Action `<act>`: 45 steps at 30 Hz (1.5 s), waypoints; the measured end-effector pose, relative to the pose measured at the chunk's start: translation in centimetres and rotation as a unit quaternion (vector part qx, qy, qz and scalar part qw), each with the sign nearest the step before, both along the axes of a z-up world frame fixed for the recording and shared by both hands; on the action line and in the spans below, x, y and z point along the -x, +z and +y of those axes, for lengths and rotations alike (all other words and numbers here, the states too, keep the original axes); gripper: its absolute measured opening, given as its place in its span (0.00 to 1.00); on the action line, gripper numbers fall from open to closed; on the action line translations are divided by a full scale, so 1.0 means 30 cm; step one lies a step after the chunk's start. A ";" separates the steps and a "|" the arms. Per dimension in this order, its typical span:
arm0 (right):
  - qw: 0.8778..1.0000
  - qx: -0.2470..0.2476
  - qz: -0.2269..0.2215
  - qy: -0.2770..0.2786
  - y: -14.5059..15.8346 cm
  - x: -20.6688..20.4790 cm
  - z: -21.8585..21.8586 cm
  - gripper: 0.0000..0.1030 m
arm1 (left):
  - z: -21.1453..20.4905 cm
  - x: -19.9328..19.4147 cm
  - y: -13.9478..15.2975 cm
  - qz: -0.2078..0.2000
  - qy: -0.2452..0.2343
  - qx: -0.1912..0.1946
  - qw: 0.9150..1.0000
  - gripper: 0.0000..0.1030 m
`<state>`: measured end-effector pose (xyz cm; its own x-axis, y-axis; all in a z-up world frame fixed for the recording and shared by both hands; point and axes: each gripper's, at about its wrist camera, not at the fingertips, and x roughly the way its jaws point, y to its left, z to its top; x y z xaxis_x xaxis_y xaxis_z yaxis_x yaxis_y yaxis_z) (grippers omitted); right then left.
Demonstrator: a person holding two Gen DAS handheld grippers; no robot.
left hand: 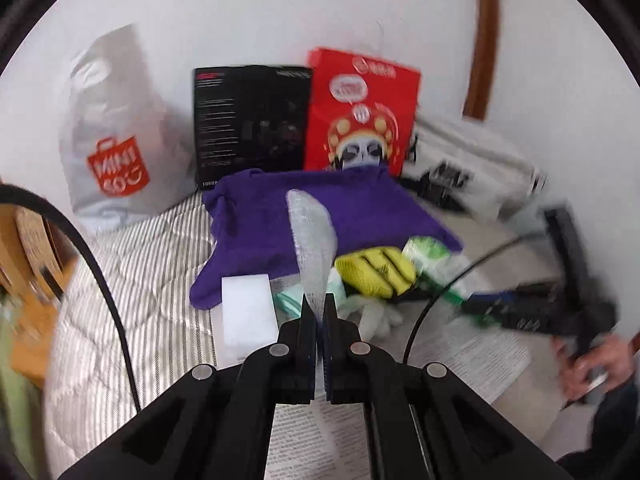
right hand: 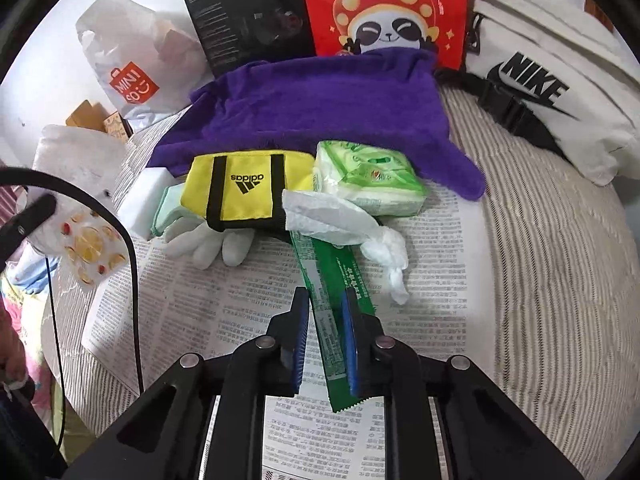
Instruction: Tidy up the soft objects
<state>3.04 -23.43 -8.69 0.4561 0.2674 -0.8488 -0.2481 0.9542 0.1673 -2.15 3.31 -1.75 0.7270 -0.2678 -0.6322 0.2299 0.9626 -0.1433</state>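
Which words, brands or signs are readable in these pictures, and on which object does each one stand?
"NIKE", with swoosh: white bag.
"adidas", upside down: yellow pouch.
"MINI SO": white plastic bag.
"Hi": red panda bag.
"EDIFIER": black box, at its bottom edge.
Too small or blurred to read: other print on the red bag and the box, the newspaper, the green wrapper, the green tissue pack.
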 end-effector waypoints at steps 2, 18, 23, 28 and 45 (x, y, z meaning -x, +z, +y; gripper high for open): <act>1.000 -0.001 0.001 0.001 -0.004 0.002 0.002 0.16 | -0.068 -0.007 -0.024 0.001 -0.010 -0.046 0.999 0.03; 1.000 0.013 0.028 0.008 -0.040 -0.003 0.017 0.57 | -0.031 -0.066 -0.183 0.080 0.021 -0.008 0.997 0.04; 1.000 -0.003 0.004 0.028 0.013 0.036 0.024 0.63 | 0.038 -0.078 -0.198 0.095 0.025 0.063 0.993 0.04; 0.995 -0.032 -0.026 0.087 0.057 0.081 0.117 0.70 | 0.020 -0.108 -0.181 0.098 0.016 0.095 0.990 0.04; 0.977 -0.031 -0.076 0.197 0.016 0.084 0.408 0.70 | 0.010 -0.196 -0.142 0.137 -0.005 0.191 0.972 0.04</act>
<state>0.52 -11.19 -8.21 0.4260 0.4964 -0.7563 -0.6209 0.7685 0.1547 3.73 3.62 -6.02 0.5418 -0.5275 -0.6543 0.1431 0.8250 -0.5467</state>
